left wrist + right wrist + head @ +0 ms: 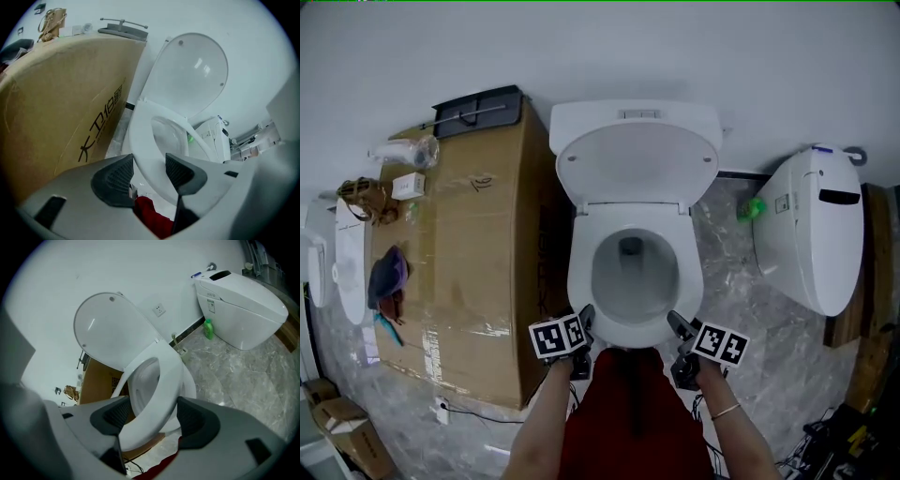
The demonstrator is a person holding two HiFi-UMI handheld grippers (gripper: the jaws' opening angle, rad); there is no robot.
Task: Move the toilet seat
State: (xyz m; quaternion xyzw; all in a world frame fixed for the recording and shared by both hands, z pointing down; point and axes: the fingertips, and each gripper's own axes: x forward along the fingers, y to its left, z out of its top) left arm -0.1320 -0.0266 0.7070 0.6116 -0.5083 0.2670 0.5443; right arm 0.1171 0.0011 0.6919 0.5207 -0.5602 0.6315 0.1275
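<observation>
White, glossy plastic is the worry here. The toilet seat [580, 274] lies low over the bowl, under the raised lid [637, 164]. Its smooth front rim could slide out from the ribbed pads if the two tools rise unevenly or ease their squeeze, and the seat would then slap down on the bowl. A lopsided lift would also twist the hinges at the back, and swinging the seat up too briskly would knock it against the lid. The left gripper [585, 325] sits at the seat's front left corner, near the cardboard box [459, 244]. Its jaws stand a moderate way apart, the rim fills the gap, and the pads seem pressed onto it. The right gripper [676, 330] mirrors it at the front right corner, likewise clamped across the rim's thickness. The rim there appears slightly clear of the bowl.
</observation>
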